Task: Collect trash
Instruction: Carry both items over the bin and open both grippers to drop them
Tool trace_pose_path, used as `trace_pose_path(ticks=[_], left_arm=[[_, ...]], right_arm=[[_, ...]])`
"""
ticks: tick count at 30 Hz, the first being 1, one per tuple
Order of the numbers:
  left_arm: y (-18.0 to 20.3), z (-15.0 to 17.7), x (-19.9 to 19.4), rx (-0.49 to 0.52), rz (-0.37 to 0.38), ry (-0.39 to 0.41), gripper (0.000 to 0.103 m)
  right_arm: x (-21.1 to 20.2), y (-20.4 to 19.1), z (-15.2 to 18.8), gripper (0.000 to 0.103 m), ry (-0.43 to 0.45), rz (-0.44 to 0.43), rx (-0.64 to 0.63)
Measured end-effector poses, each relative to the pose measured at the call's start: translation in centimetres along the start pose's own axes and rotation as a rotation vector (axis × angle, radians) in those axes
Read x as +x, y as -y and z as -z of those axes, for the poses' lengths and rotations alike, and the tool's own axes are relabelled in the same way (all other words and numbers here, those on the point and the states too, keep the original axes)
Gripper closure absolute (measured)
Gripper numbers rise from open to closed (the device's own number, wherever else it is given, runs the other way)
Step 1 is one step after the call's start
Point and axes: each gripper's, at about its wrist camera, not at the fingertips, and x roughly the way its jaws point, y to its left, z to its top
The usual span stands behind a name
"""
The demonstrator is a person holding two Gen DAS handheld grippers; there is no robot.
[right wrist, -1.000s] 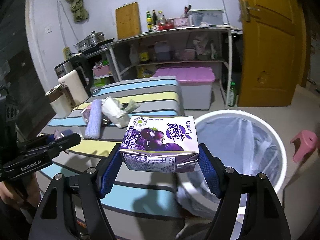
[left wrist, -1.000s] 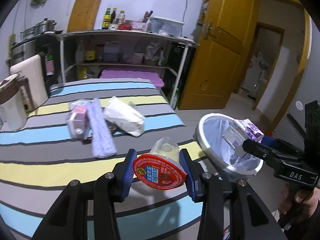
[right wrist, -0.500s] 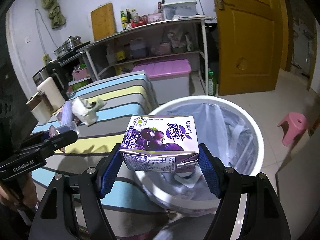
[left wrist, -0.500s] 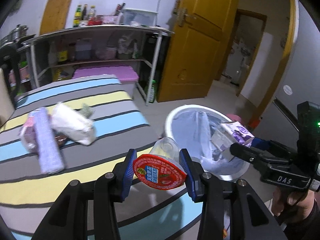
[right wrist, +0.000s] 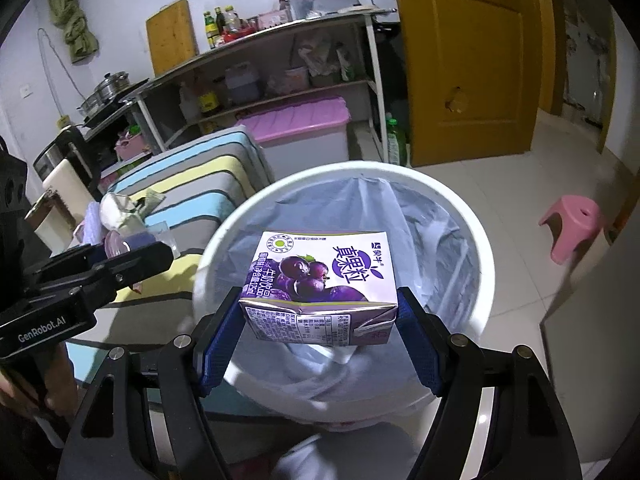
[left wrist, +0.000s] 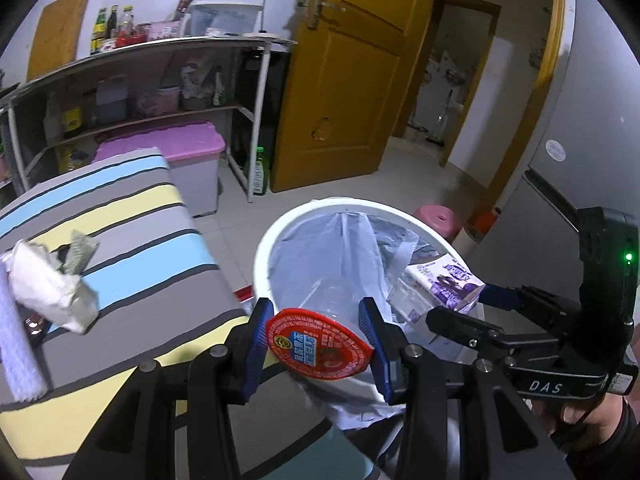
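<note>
Two pieces of trash are held above the bin point(right wrist: 472, 240) at this moment, one in each gripper. The left gripper point(left wrist: 318, 338) is closed partway on a clear cup point(left wrist: 320, 340) with a red foil lid; the blue pads point(left wrist: 256, 340) press on the rim at both sides, so the cup is carried sideways with the lid turned to the camera. It is kept over the near rim of the bin, beside the corner of the striped table point(left wrist: 132, 248), probably so that it falls into the liner and not on the floor.

The right gripper point(right wrist: 320, 316) is closed on a purple carton point(right wrist: 320, 280), which is held flat with the pads on its two short ends. In the right wrist view the carton is seen well inside the circle of the bin, over the liner point(right wrist: 420, 220). From this placing it is judged that the carrying is nearly done and that only the release is left. The carton seems ready to be dropped; the cup is nearer to the rim and could strike it.

More trash is left near the table's far edge: a crumpled white paper point(left wrist: 44, 284) and a lilac roll point(left wrist: 16, 344) beside it. These are not yet collected.
</note>
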Motion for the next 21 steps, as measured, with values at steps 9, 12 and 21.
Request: trace_pose_path(ticks=[9,12,21], left_arm=[[1.1,-0.7,2.2,0.022,0.015,-0.020,0.058],[1.1,-0.8,2.5,0.028,0.022,-0.012,0.054],[0.5,-0.6,2.1,0.007,0.016,0.000,0.050]], right_arm=[[0.7,1.3,0.0,0.028,-0.021,0.019,0.012],[0.8,1.6,0.0,0.028,-0.019,0.026,0.015],[0.7,1.4,-0.1,0.028,0.000,0.028,0.010]])
